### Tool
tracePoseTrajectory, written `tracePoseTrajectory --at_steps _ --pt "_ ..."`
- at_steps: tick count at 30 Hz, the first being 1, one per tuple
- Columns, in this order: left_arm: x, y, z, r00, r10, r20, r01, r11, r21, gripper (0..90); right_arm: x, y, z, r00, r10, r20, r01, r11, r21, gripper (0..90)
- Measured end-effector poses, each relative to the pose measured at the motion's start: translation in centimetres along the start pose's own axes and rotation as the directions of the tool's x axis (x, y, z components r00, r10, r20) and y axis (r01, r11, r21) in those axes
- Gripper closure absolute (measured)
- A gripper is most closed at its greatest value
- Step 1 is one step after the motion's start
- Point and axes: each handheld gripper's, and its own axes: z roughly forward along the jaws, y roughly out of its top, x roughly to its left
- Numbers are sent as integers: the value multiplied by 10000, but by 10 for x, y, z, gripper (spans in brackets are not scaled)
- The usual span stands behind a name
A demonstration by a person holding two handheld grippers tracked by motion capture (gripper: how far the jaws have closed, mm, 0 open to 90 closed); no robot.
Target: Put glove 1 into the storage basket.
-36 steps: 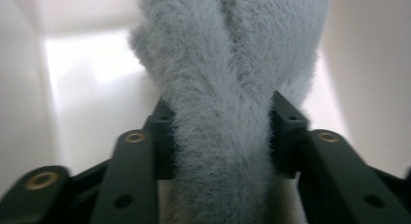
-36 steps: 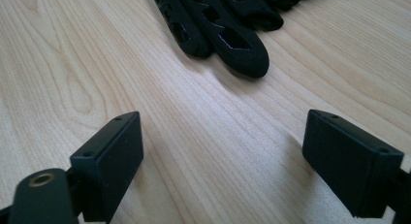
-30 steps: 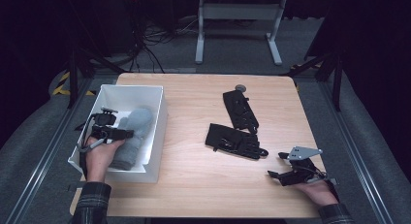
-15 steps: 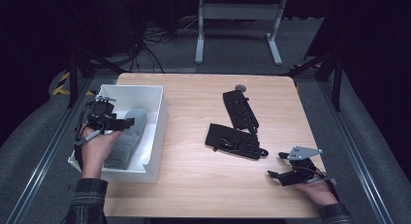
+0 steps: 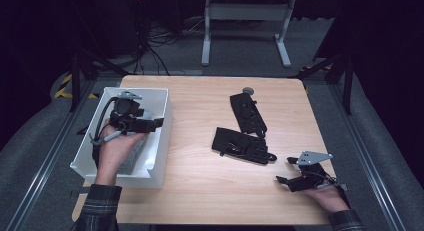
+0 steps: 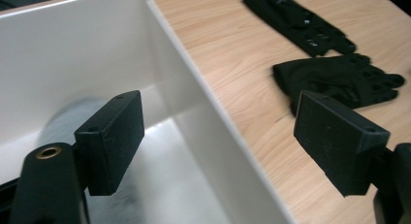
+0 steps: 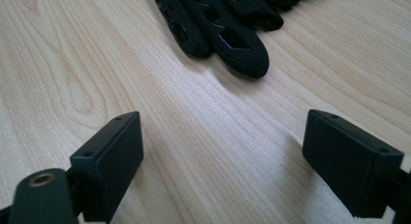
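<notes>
Two black fingerless gloves lie flat on the wooden table: one [image 5: 248,113] toward the far middle, the other [image 5: 241,146] nearer me. In the left gripper view they are at the upper right [image 6: 295,18] and right [image 6: 339,78]. My left gripper [image 5: 156,123] hovers open over the white bin [image 5: 161,141], its jaws straddling the bin's right wall [image 6: 208,117] with nothing between them [image 6: 218,136]. My right gripper [image 5: 284,170] rests open low over the table near the front right. Its jaws [image 7: 232,166] point at the nearer glove's fingers [image 7: 218,20].
A grey object [image 5: 132,151] lies on the floor of the bin, blurred in the left gripper view [image 6: 72,112]. A small round grey disc [image 5: 248,91] sits by the table's far edge. Bare wood stretches along the front middle of the table [image 5: 215,191].
My left gripper has risen from inside the bin and swung right, toward the bin's right wall. The right gripper and both gloves have stayed put.
</notes>
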Motion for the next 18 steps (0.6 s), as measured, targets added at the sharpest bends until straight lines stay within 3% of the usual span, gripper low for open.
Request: tracePoseTrajectory --at_steps 1,6,8,13,14,15,18 --pt "0 0 0 10000 0 0 0 10000 0 189 0 0 0 10000 0 0 0 10000 0 152" --pt "-31 8 12 9964 618 573 -616 9981 -45 174 0 0 0 10000 0 -1 0 10000 1 152" --pt "-36 9 14 9948 763 670 -761 9971 -48 164 0 0 0 10000 1 -1 -1 10000 1 152" --pt "-60 10 28 9867 1226 1066 -1228 9924 -44 150 0 0 0 10000 -2 0 2 10000 0 152" --pt "-70 10 33 9820 1418 1249 -1431 9897 13 147 0 0 0 10000 4 4 -4 10000 3 152" --pt "-70 10 33 9820 1418 1249 -1431 9897 13 147 0 0 0 10000 4 4 -4 10000 3 152" --pt "-90 9 43 9739 1769 1425 -1789 9839 10 147 0 0 0 10000 1 2 -1 10000 1 152"
